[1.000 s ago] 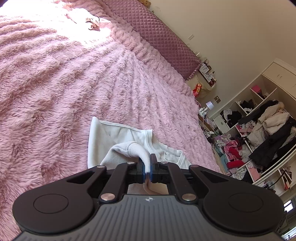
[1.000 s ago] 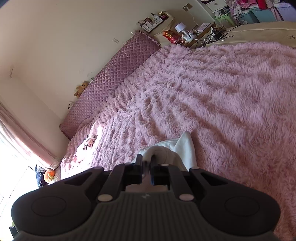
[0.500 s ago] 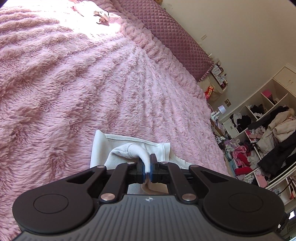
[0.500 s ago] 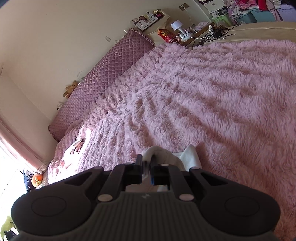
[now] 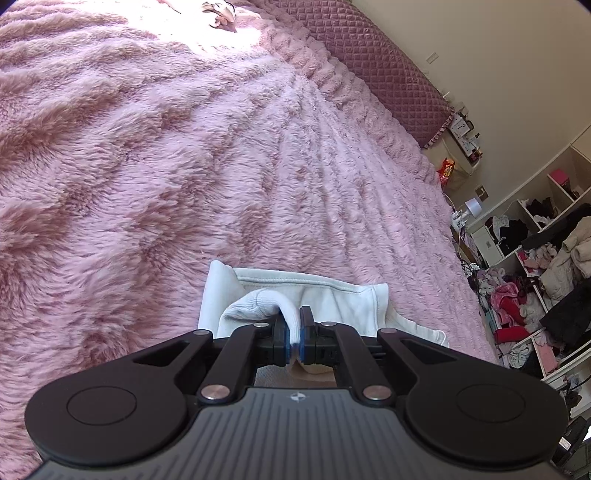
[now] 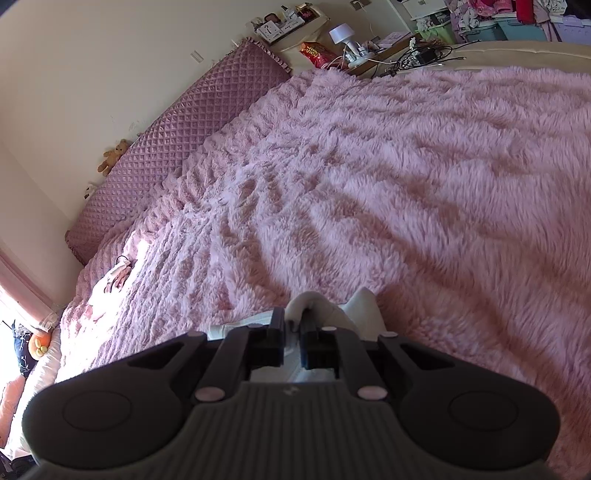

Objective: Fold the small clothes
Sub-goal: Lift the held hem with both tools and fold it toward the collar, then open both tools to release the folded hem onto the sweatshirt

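A small white garment (image 5: 332, 299) lies on the fluffy pink bed cover (image 5: 184, 147), close in front of both grippers. My left gripper (image 5: 294, 332) is shut on a rolled ribbed edge of the garment, with cloth pinched between the blue pads. My right gripper (image 6: 293, 336) is shut on another bunched edge of the same white garment (image 6: 364, 306). Most of the garment is hidden under the gripper bodies in the right wrist view.
A quilted mauve headboard (image 5: 388, 62) runs along the far side of the bed. A small pinkish item (image 5: 221, 14) lies in the sunlit patch far off. A bedside table with a lamp (image 6: 343, 37) and open shelves with piled clothes (image 5: 535, 266) stand beyond the bed.
Both grippers have stayed shut on the garment and have carried its held edges forward over the bed. The visible part of the cloth has shrunk and flattened.
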